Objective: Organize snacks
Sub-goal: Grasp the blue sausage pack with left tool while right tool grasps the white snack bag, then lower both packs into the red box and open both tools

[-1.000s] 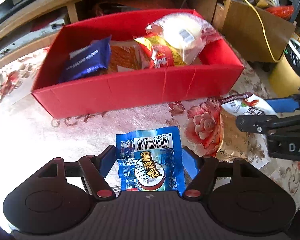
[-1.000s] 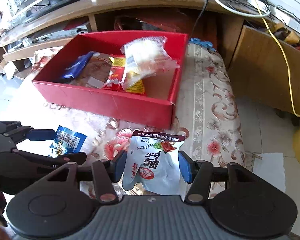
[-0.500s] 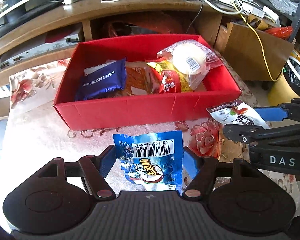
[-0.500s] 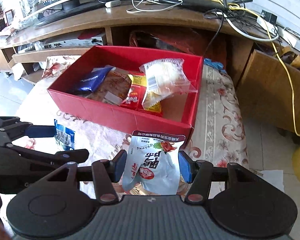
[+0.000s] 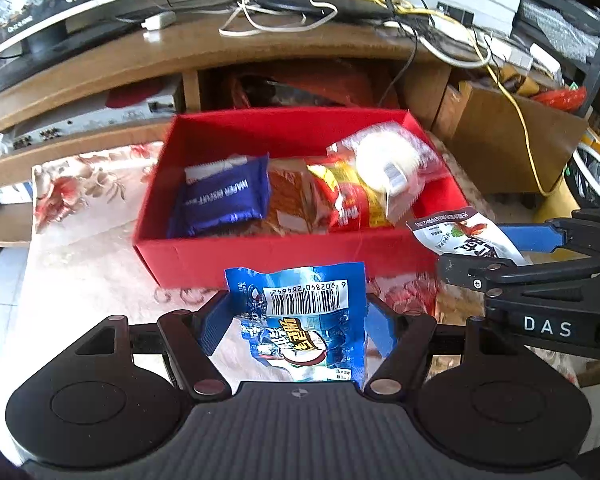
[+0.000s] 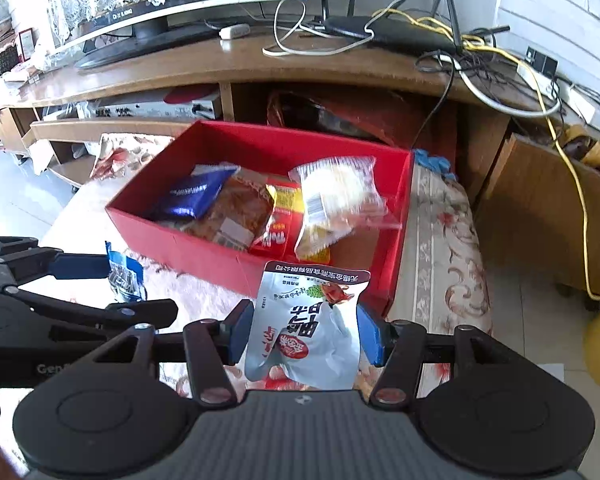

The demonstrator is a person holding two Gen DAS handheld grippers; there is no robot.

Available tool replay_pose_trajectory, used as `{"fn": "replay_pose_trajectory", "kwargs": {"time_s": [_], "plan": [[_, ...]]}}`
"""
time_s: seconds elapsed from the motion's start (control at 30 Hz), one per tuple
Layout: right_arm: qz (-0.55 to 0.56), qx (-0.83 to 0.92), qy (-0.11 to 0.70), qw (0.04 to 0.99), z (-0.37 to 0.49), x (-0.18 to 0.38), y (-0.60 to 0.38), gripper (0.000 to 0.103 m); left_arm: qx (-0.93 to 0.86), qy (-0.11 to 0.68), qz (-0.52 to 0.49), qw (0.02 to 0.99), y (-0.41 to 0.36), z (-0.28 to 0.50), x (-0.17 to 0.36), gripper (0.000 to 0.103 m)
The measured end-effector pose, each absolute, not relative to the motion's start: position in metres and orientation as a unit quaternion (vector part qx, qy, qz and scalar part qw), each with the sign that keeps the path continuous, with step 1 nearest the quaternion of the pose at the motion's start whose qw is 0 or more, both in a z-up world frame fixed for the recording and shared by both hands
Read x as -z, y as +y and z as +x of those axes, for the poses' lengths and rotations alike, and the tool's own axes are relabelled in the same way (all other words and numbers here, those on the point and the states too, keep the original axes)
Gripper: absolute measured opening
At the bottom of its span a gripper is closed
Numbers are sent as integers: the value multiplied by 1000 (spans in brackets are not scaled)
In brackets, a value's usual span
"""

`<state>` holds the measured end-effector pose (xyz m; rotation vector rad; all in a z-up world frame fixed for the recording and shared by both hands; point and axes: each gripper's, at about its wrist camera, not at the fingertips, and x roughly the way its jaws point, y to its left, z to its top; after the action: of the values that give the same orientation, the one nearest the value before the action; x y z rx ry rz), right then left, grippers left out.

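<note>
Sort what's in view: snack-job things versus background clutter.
Job: red box; blue packet in left gripper; white packet in right gripper; wafer pack.
Clutter: router, yellow cable, monitor.

a long wooden tv stand (image 6: pixel 260 68) carries a monitor (image 6: pixel 172 4), a black router (image 6: pixel 384 28) and tangled cables (image 5: pixel 496 60). pale floor tiles (image 6: pixel 24 200) lie in bright daylight beside a floral cloth (image 6: pixel 440 248).
</note>
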<state>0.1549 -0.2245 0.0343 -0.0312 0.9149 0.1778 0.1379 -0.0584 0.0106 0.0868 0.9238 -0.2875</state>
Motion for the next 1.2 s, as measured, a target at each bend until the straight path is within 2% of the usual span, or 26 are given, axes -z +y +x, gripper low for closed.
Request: {"fn": "replay_pose_trajectory", "kwargs": {"time_s": [0.5,1.2], "plan": [[3,-79,408,909,206,-58,-219,53,120,411,33,903,-53,190,-42,76],[3,-66,438,896,283,-20,-218,53,90,447,33,889,-55,258,-5,76]]}}
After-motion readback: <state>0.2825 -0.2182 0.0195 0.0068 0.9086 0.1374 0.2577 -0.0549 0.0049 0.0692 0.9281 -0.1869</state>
